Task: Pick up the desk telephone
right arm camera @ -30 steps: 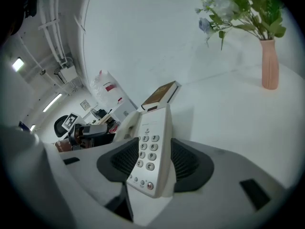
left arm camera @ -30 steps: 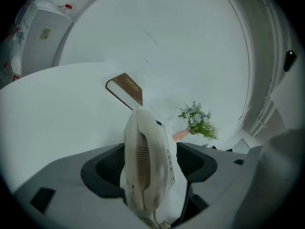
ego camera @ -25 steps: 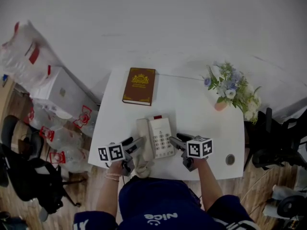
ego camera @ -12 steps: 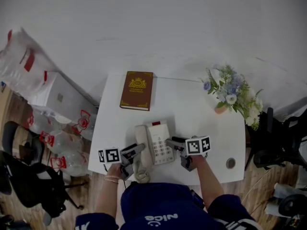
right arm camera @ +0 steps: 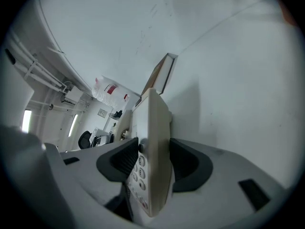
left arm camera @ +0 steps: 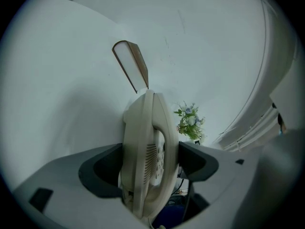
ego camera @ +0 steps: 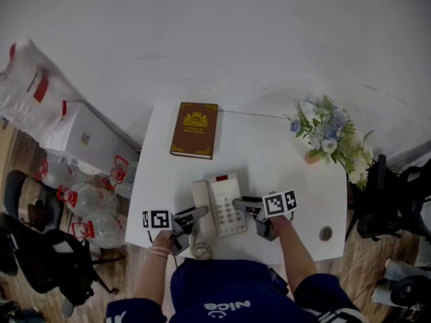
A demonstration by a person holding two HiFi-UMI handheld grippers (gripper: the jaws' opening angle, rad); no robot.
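Note:
A cream desk telephone [ego camera: 225, 204] lies near the front edge of the white table [ego camera: 283, 160], with its handset [ego camera: 201, 210] along its left side. My left gripper [ego camera: 195, 215] comes in from the near left and is shut on the handset [left arm camera: 147, 142], which stands edge-on between the dark pads [left arm camera: 102, 168]. From the near right, my right gripper [ego camera: 241, 204] is shut on the keypad side of the telephone base [right arm camera: 157, 142]. I cannot tell whether the telephone is off the table.
A brown book [ego camera: 195, 130] lies at the table's far left. A small pot of flowers [ego camera: 330, 136] stands at the far right. A round cable hole [ego camera: 326, 233] sits near the front right corner. White bags and a box [ego camera: 74, 133] crowd the floor to the left; black chairs flank both sides.
The head view has shifted slightly. Both grippers stay at the telephone, with the left one drawn a little closer round the handset.

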